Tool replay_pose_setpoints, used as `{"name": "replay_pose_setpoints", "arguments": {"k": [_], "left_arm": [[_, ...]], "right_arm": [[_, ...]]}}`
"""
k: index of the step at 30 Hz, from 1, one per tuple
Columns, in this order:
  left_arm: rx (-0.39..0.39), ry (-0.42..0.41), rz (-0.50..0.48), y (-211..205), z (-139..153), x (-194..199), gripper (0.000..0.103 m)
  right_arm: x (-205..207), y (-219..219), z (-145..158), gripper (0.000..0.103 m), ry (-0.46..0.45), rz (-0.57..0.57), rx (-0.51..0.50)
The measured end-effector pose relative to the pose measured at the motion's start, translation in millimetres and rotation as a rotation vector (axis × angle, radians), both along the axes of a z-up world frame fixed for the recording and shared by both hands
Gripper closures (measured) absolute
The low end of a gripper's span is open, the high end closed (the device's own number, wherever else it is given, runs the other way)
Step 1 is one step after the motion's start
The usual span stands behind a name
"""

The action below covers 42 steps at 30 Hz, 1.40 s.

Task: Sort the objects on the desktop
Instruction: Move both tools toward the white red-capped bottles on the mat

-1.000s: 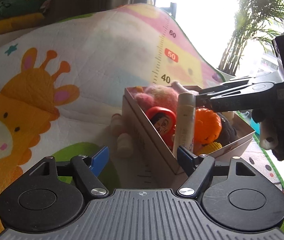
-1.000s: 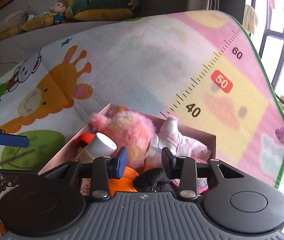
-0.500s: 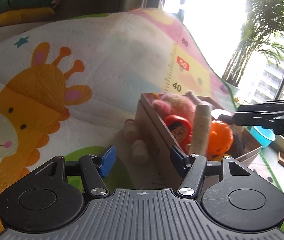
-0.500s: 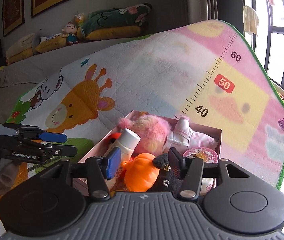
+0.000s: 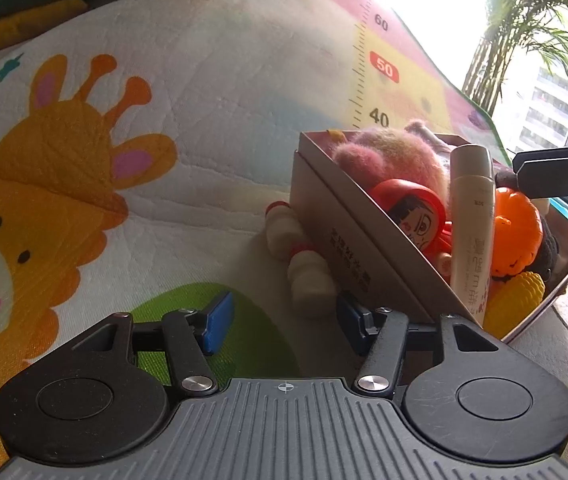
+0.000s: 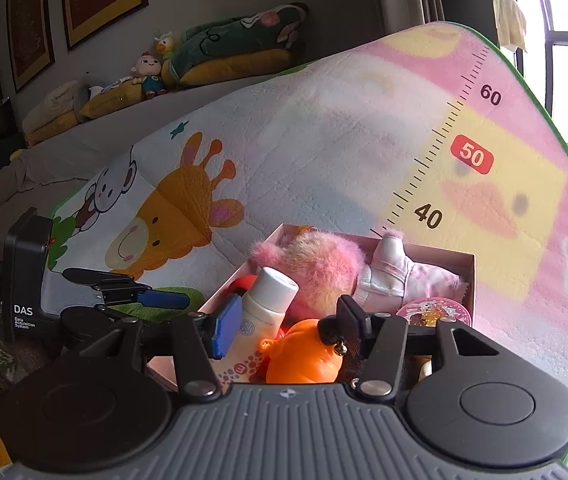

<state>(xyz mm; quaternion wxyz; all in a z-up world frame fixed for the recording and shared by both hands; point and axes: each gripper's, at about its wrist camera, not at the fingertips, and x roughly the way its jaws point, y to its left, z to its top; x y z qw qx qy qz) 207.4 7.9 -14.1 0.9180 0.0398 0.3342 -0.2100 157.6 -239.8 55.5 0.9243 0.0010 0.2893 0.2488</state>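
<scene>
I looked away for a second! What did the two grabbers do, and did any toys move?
The left gripper came down nearer the small white bottles, its empty jaws closing partway. The right gripper pulled back from the box and opened, empty. The toys stayed put.

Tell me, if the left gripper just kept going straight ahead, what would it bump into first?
Probably the white bowling pin lying on the mat beside the box; it sits just ahead of the open left gripper, though depth is hard to judge.
</scene>
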Motion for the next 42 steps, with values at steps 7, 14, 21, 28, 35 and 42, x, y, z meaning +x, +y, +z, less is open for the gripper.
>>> {"name": "replay_pose_setpoints", "arguments": {"k": [7,14,21,28,35,42], "left_arm": [[0.057,-0.047,-0.014,-7,-2,10,0.051],[0.030,-0.056,-0.021,-7,-1,30,0.051],[0.039,-0.066,0.020,6,-7,30,0.052],[0.056,-0.077,0.068,46,-6,18,0.052],[0.070,-0.072,0.061,78,-6,-7,0.053],[0.032,-0.084,0.053,90,-5,-20,0.050]], "right_arm": [[7,19,2,0.050,-0.001,0.025,-0.047],[12,48,10,0.050,-0.016,0.059,-0.083],[9,74,18,0.049,-0.030,0.099,-0.137],[14,102,36,0.045,-0.060,0.117,-0.189],[58,153,14,0.042,0.162,0.151,-0.210],[114,208,-16,0.040,0.273,0.105,-0.430]]}}
